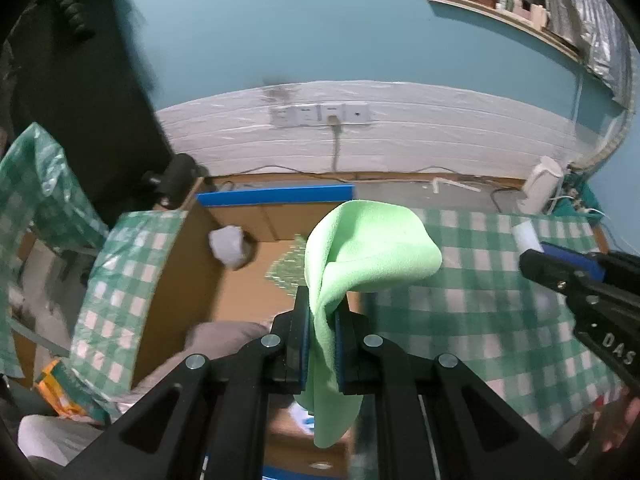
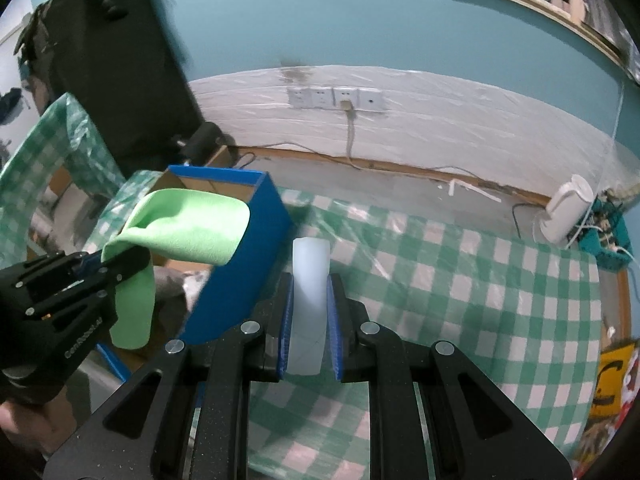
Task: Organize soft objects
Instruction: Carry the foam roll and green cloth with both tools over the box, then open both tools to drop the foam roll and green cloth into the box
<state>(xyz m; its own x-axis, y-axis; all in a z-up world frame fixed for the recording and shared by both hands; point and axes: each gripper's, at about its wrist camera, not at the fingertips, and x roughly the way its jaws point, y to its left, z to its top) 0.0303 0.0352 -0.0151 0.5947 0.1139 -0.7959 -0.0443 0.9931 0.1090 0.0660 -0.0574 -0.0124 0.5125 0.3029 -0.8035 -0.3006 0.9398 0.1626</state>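
My left gripper (image 1: 322,312) has its jaws clamped on a green cloth (image 1: 368,248), which bulges up ahead of the pads in a soft fold and trails down below them in a loose tail; from my right wrist camera I see the same cloth (image 2: 188,232) draped over the left gripper (image 2: 116,264), hanging above the open top of the box (image 2: 256,248). That box is brown cardboard inside with blue walls and rim, standing just beside the left edge of the bench (image 2: 460,272), which wears a green and white checked cover under clear plastic. Inside the box (image 1: 240,288) I can make out a pale crumpled thing (image 1: 229,246) by the back wall and a greyish soft lump (image 1: 224,338) lower down. My right gripper (image 2: 311,320) has its jaws narrow around a white translucent block (image 2: 310,280), held upright between the blue pads above the bench, just to the right of the box; from the left camera that block (image 1: 527,236) pokes out past the right gripper (image 1: 560,268). A white kettle (image 2: 566,212) stands at the far right of the bench, near a tangle of cables
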